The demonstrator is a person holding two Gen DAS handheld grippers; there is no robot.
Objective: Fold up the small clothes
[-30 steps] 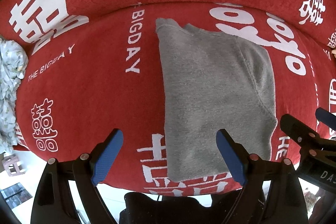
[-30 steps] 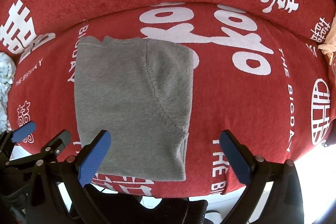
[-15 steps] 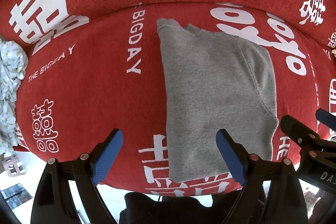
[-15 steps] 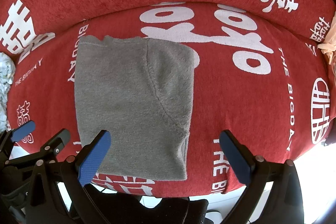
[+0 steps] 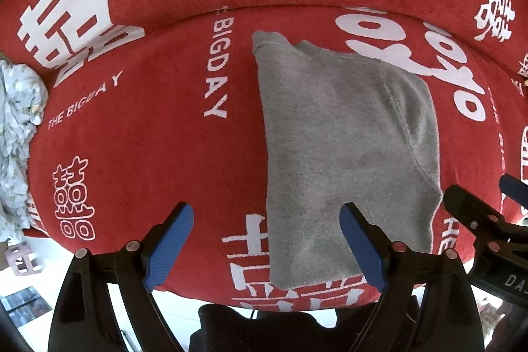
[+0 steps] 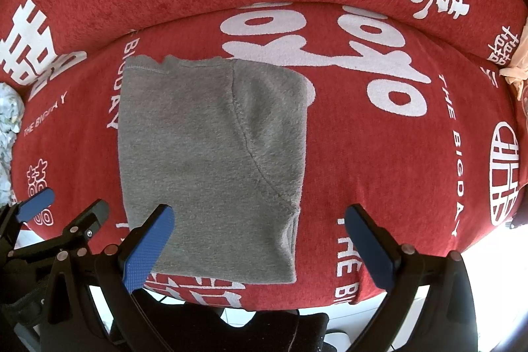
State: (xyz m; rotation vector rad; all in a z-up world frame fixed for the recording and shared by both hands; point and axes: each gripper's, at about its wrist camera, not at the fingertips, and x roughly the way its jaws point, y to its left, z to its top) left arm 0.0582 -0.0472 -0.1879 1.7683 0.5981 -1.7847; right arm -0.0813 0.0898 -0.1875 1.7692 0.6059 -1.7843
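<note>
Lying flat on the red cover [image 5: 158, 154], the folded grey garment [image 5: 346, 154] sits centre-right in the left wrist view and centre-left in the right wrist view [image 6: 211, 160], its lower hem near the cushion's front edge. Left gripper [image 5: 264, 243] has its blue pads spread wide with nothing between them (right pad overlaps the garment's lower part in frame, contact unclear); right gripper [image 6: 260, 246] is equally wide apart and holds nothing. Pale patterned cloth [image 5: 16, 147] bunches at the left edge.
</note>
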